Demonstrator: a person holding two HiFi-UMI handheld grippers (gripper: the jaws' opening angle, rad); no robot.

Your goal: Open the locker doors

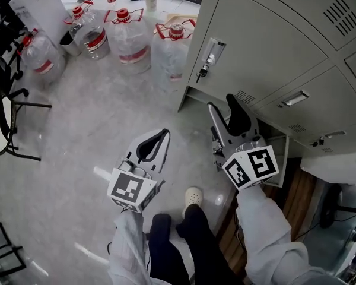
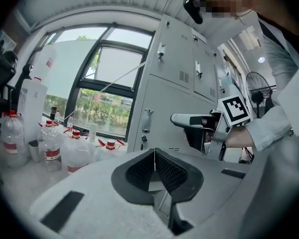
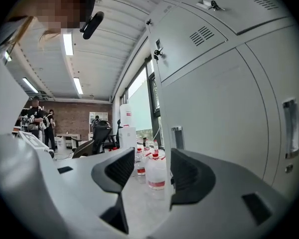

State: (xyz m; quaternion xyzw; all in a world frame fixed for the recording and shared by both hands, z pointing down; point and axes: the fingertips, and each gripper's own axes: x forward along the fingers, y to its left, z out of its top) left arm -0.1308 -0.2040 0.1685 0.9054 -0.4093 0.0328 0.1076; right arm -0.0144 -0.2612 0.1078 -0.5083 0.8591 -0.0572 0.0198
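The grey lockers fill the upper right of the head view, doors closed, with a lock and key handle on the nearest tall door. My right gripper is open, low in front of the lockers' bottom doors. In the right gripper view the gripper has the lockers' vertical front edge showing between its jaws; contact cannot be judged. My left gripper hangs shut and empty over the floor, left of the lockers. In its own view, the left gripper points at a door handle and the right gripper.
Several large water bottles with red caps stand on the floor left of the lockers. A black chair is at the far left. My white shoe is below the grippers. A fan stands beyond the lockers.
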